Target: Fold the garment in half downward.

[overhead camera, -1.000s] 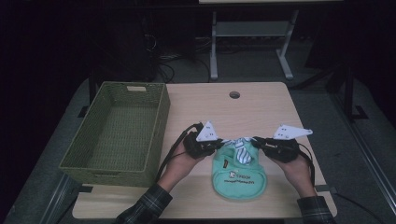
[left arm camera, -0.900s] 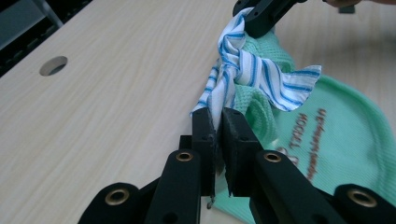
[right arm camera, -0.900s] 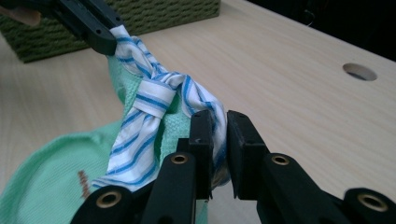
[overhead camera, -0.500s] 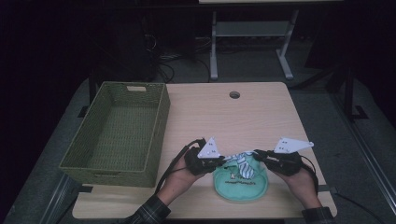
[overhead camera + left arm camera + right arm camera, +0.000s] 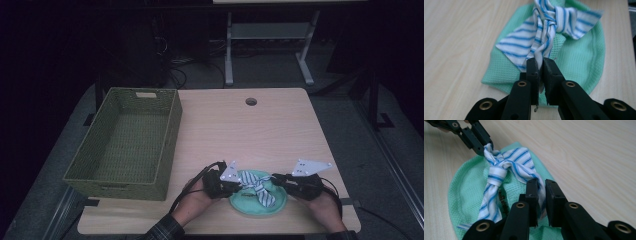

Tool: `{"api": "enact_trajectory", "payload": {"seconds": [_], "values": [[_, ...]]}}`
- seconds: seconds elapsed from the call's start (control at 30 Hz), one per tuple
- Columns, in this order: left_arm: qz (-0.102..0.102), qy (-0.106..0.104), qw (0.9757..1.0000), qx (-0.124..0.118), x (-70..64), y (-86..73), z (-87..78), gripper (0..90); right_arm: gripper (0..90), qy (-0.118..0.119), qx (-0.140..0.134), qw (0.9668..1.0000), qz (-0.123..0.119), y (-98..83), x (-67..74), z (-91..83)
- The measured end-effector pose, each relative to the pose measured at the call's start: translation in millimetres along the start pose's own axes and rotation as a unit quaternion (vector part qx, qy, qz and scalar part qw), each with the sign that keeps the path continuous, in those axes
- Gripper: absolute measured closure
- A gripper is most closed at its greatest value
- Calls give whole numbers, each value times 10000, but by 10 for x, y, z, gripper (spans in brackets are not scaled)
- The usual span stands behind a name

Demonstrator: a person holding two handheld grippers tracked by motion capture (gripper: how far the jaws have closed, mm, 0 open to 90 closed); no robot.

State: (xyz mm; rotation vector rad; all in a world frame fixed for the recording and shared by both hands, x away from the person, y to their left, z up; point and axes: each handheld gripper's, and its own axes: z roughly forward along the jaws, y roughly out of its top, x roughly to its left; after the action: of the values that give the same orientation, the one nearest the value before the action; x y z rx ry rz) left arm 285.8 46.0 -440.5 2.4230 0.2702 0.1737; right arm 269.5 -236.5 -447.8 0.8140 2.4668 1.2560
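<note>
A round green waffle-weave cloth [image 5: 250, 202] [image 5: 579, 60] [image 5: 466, 192] lies flat near the table's front edge. On it sits a blue-and-white striped cloth [image 5: 260, 187] [image 5: 544, 32] [image 5: 504, 170], tied in a knot at its middle. My left gripper [image 5: 239, 184] [image 5: 541, 67] is shut on one end of the striped cloth. My right gripper [image 5: 275, 181] [image 5: 541, 192] is shut on the other end. In the right gripper view, the left gripper [image 5: 484, 147] pinches the far end at top left. A hand holds each gripper from the bottom edge of the high view.
A green woven basket [image 5: 170, 120] stands on the left half of the wooden table [image 5: 250, 135]. A round cable hole [image 5: 251, 101] sits near the table's far edge. A metal stand [image 5: 270, 40] is on the dark floor behind.
Both hands have come down and toward the table's front edge with the striped cloth held between them. The green cloth now lies flat on the table under the knot.
</note>
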Motion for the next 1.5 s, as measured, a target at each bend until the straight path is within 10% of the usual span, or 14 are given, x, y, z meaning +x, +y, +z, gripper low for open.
{"api": "enact_trajectory", "payload": {"seconds": [0.33,0.7,1.1,1.5], "values": [[63,221,9992,323,80,-73,103,837,818,139,181,9997,64,-59,-31,174],[-329,672,9969,240,348,-139,-40,840,823,-106,147,9997,-161,207,-164,440],[-661,353,9956,-558,424,-71,-410,764,717,378,-466,9976,349,293,-238,92],[-819,135,9965,-63,677,-61,-72,857,877,313,-33,9991,286,510,-420,423]]}}
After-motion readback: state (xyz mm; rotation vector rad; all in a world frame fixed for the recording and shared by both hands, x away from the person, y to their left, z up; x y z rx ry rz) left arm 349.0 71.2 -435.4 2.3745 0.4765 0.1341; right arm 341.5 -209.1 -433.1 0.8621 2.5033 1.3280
